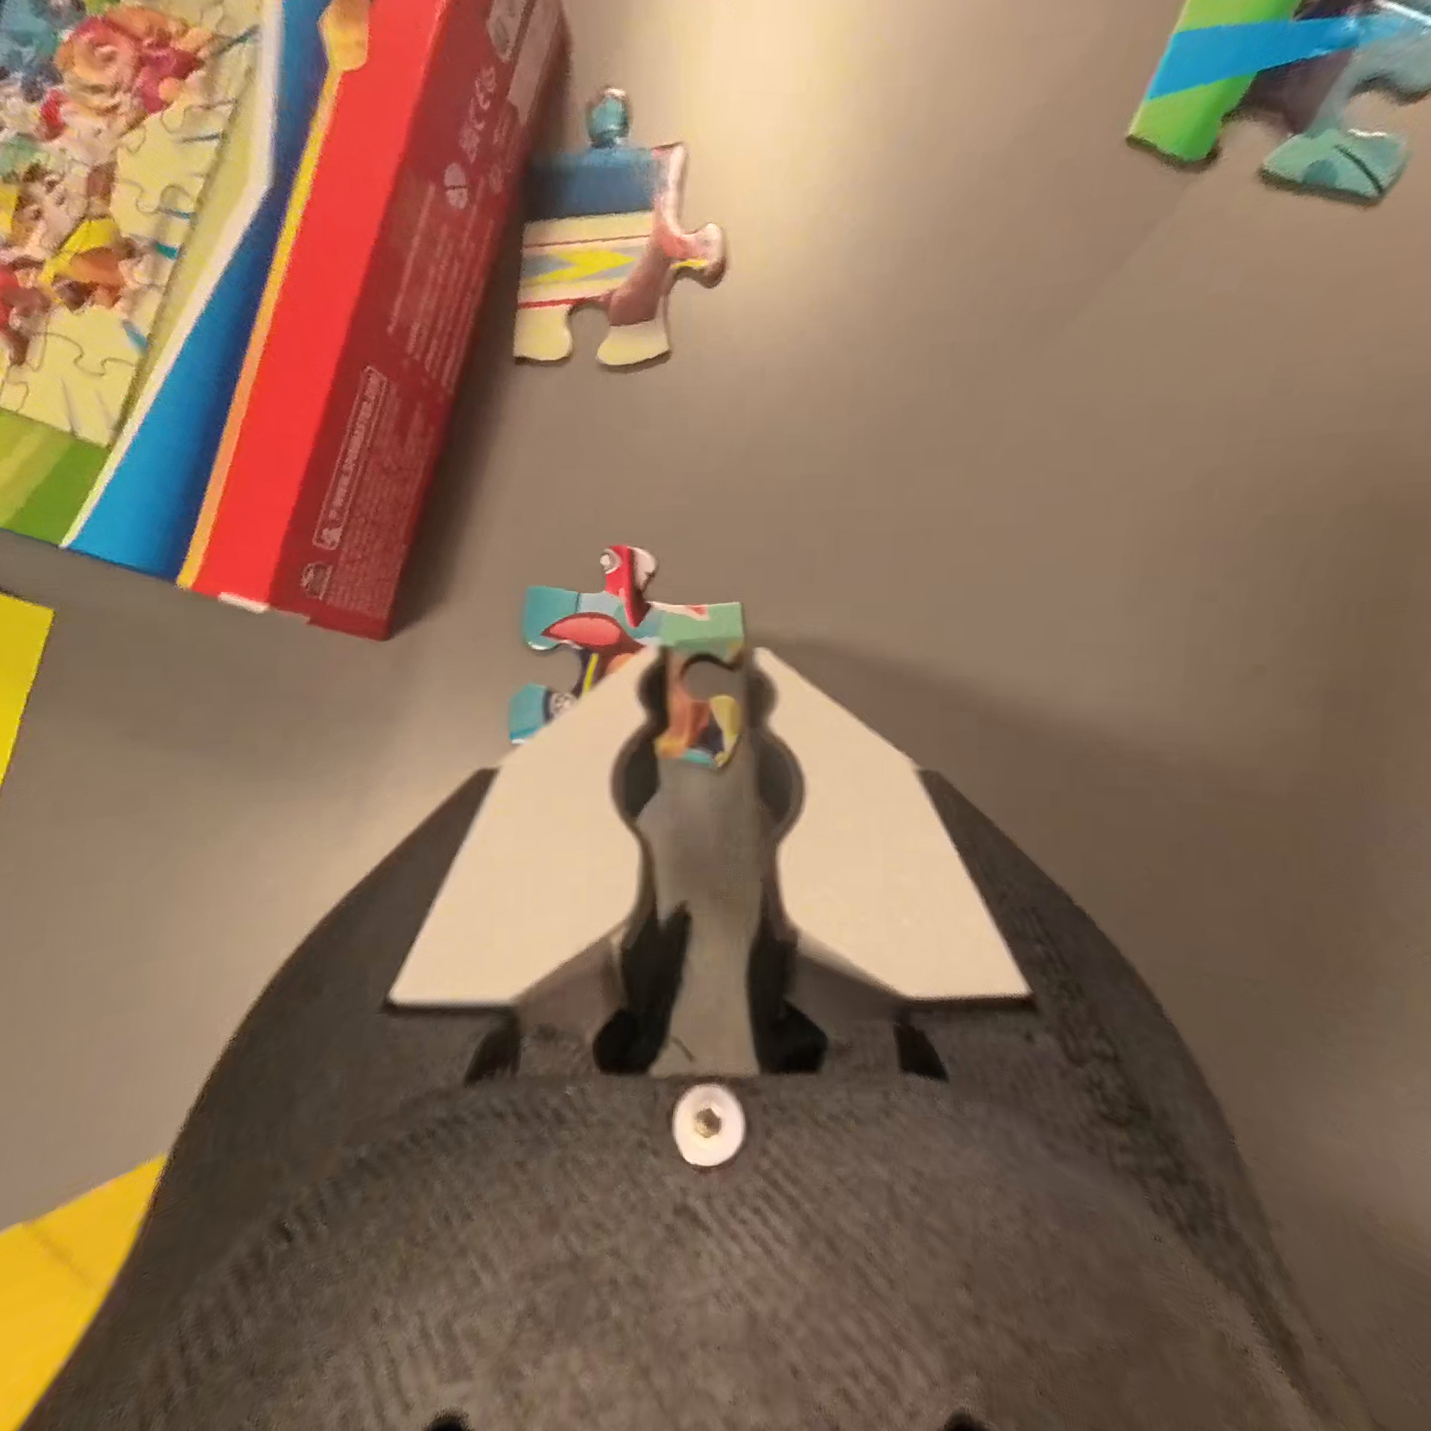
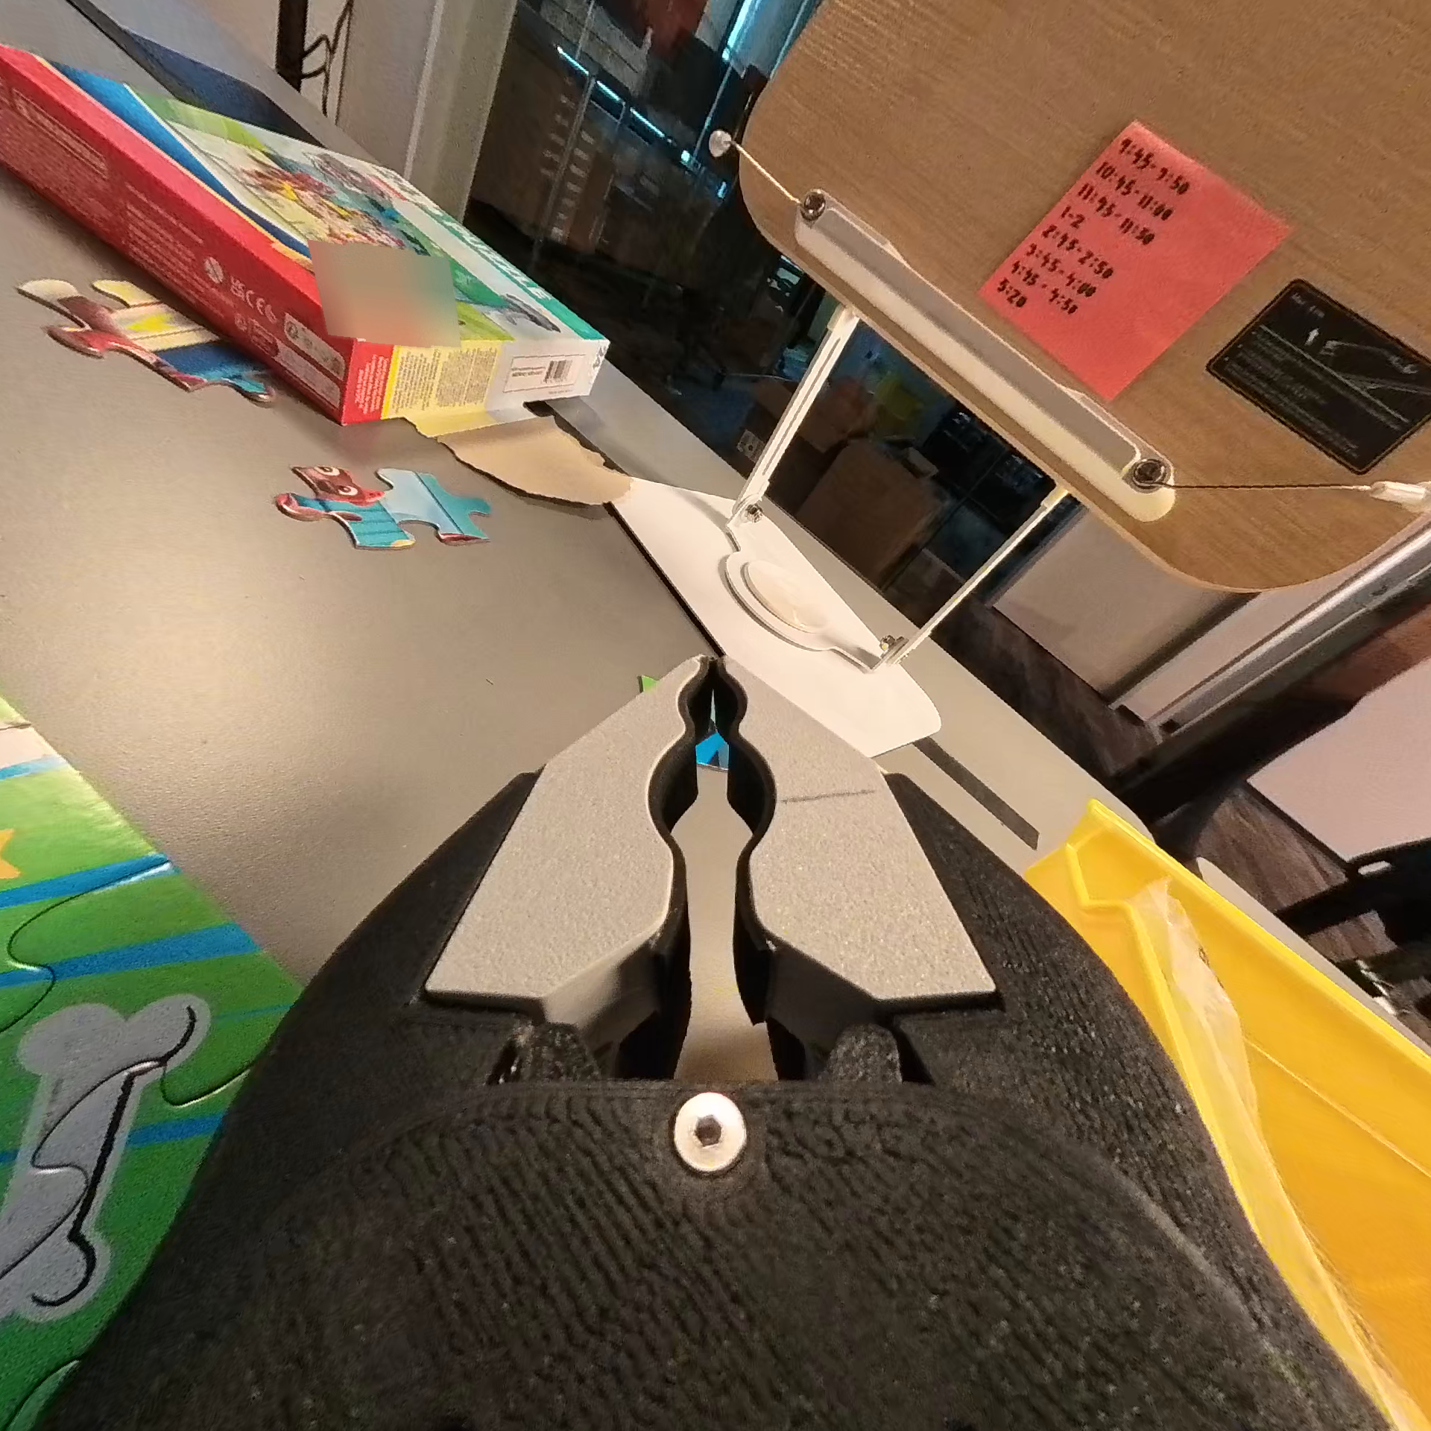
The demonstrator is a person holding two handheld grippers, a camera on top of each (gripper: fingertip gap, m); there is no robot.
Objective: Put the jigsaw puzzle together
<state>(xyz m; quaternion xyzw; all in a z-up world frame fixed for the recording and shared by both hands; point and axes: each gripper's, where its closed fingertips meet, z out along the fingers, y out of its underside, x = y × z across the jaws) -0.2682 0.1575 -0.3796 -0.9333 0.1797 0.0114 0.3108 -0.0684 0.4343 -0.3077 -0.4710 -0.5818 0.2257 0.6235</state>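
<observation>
In the left wrist view my left gripper [image 1: 706, 658] is closed on a colourful puzzle piece [image 1: 619, 627] with teal, red and green print. It grips the piece's near right part, and the rest sticks out ahead and to the left over the grey table [image 1: 1007, 542]. In the right wrist view my right gripper [image 2: 711, 667] is shut, its fingertips touching. A bit of blue and green puzzle [image 2: 711, 755] shows behind them on the table. The joined green part of the puzzle [image 2: 101, 968] lies at the lower left.
The red puzzle box [image 1: 348, 310] lies at the left, also in the right wrist view [image 2: 232, 255]. Loose pieces [image 1: 612, 240] [image 2: 387, 503] [image 2: 139, 333] lie beside it. Joined pieces [image 1: 1270, 101] lie far right. A yellow bin [image 2: 1278, 1045] and a white stand base [image 2: 813, 619] are at the table edge. One gripper's finger ends stand about 35 cm off the other's.
</observation>
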